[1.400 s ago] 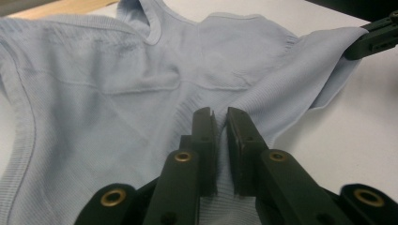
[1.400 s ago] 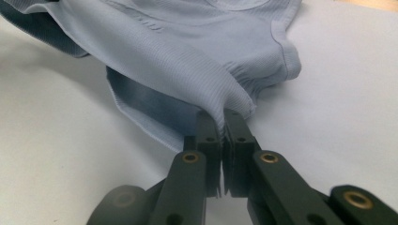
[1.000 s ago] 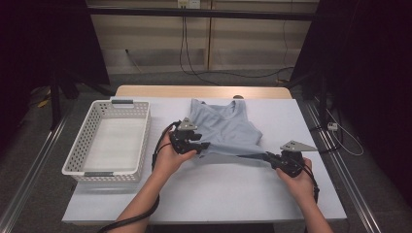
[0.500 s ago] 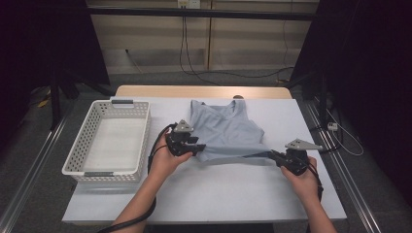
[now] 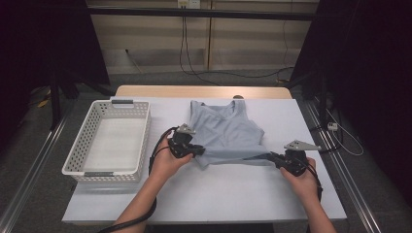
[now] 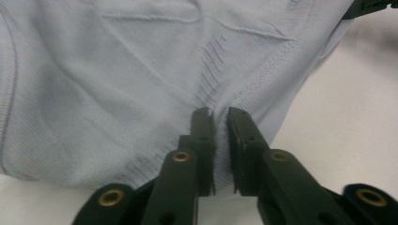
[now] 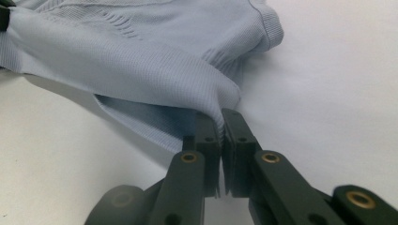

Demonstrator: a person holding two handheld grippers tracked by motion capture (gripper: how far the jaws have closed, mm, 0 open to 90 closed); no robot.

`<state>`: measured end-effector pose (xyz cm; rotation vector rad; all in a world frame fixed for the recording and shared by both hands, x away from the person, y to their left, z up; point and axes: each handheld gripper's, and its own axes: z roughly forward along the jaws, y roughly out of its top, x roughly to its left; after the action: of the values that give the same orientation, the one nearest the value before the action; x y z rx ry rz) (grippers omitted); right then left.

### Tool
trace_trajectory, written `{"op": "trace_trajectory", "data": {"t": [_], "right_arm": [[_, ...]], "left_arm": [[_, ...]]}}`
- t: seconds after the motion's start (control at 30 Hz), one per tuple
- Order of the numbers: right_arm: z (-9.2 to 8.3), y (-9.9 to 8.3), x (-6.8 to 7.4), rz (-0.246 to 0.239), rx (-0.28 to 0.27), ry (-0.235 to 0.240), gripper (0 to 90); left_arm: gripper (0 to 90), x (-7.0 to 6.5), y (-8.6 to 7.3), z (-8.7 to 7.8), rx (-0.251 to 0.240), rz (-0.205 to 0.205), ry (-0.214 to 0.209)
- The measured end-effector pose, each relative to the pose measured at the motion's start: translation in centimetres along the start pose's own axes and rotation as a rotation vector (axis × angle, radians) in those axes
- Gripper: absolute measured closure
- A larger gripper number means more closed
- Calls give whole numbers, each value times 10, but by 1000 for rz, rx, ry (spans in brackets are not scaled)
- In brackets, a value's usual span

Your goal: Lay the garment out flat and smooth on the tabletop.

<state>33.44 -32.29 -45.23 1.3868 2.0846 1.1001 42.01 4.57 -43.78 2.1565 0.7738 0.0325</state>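
Now both grippers, left [image 5: 198,151] just closing, right [image 5: 273,158], pinch the top's [image 5: 226,133] hem

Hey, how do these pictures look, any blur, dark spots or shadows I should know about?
High view: the white table is evenly lit, the surroundings fall into near black. Left gripper view: the top's knit is sharp, the tongs' bases at the bottom edge go soft. Right gripper view: the lifted hem casts a soft shadow on the table, and the nearest tong parts blur.

White basket [image 5: 108,141] on table [image 5: 218,189], just left of left gripper [image 5: 197,151]; cables [image 5: 204,73] on floor beyond.
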Motion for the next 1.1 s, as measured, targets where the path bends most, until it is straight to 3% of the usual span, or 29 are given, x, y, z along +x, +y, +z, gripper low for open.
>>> {"op": "trace_trajectory", "data": {"t": [0.1,0.37,0.5,0.77,1.1], "right_arm": [[0,1,0,2,2,-3,869],[0,1,2,-9,6,5,874],[2,2,5,-7,12,14,872],[4,2,15,-30,22,29,819],[0,1,19,-35,17,55,849]], "left_arm": [[840,0,1,-2,-2,-1,0],[846,4,11,-20,-93,6,11],[847,6,16,-25,-113,9,22],[848,11,22,-25,-155,11,39],[849,21,28,-22,-203,7,64]]}}
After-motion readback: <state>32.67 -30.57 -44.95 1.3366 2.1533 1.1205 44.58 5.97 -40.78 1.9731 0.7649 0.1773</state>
